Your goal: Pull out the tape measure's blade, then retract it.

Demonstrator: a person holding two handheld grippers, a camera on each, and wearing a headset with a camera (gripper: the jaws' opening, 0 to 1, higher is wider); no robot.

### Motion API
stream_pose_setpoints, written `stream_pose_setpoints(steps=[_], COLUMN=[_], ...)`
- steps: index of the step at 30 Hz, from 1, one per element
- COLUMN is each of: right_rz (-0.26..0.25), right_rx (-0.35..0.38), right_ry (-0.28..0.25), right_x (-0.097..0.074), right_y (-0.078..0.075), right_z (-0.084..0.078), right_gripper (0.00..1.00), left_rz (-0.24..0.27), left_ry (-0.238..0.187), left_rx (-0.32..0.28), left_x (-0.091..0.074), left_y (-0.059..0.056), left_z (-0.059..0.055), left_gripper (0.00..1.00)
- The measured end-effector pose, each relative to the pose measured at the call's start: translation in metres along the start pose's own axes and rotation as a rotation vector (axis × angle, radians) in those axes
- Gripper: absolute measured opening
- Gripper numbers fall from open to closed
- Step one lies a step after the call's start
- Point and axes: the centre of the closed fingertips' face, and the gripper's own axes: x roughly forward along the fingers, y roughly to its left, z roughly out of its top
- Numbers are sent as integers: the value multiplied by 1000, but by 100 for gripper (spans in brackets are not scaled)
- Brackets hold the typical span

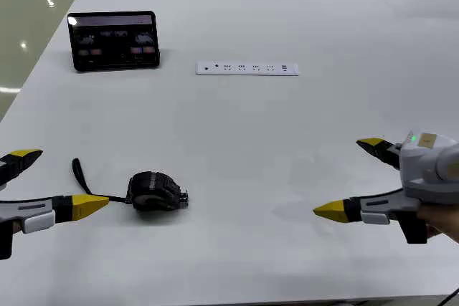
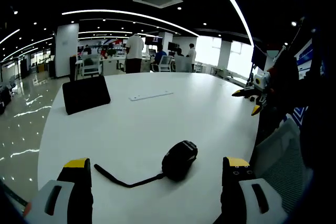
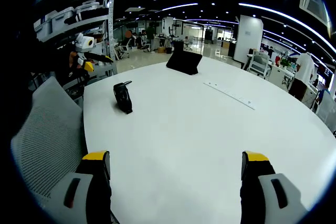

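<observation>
White table [image 1: 287, 141] bears the tape measure [image 1: 154, 191] just ahead of the wide-open, empty left gripper [image 1: 66, 179], the right gripper [image 1: 344, 177] equally wide, well apart; hard, smooth and probably dense, it likely wants clamping across its flat sides, the hook [image 1: 184, 195] pulled gently.

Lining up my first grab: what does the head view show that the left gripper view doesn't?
Head view: the lit screen of the tablet and the metal hook of the tape measure. Left gripper view: people standing beyond the table, and the tablet's dark back. Shared: the tape measure with its strap, the power strip, and the left tool and right tool, both open.
</observation>
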Motion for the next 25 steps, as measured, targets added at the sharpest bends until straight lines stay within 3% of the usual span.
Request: stream_pose_setpoints(steps=[5,9,16,25], right_rz=[-35,-63,-71,-71], right_rx=[74,105,93,81], right_ry=[16,29,57,57], right_x=[-21,-33,-38,-37], right_y=[-6,-7,0,-3], right_z=[-34,-50,-61,-56], right_gripper=[100,100,100,100], left_rz=[43,36,42,41], left_ry=[14,17,43,45], left_rx=[-6,-26,-32,-33], left_x=[-10,-17,-23,-29], left_y=[9,10,16,17], left_z=[-15,-23,-34,-35], left_gripper=[100,100,100,100])
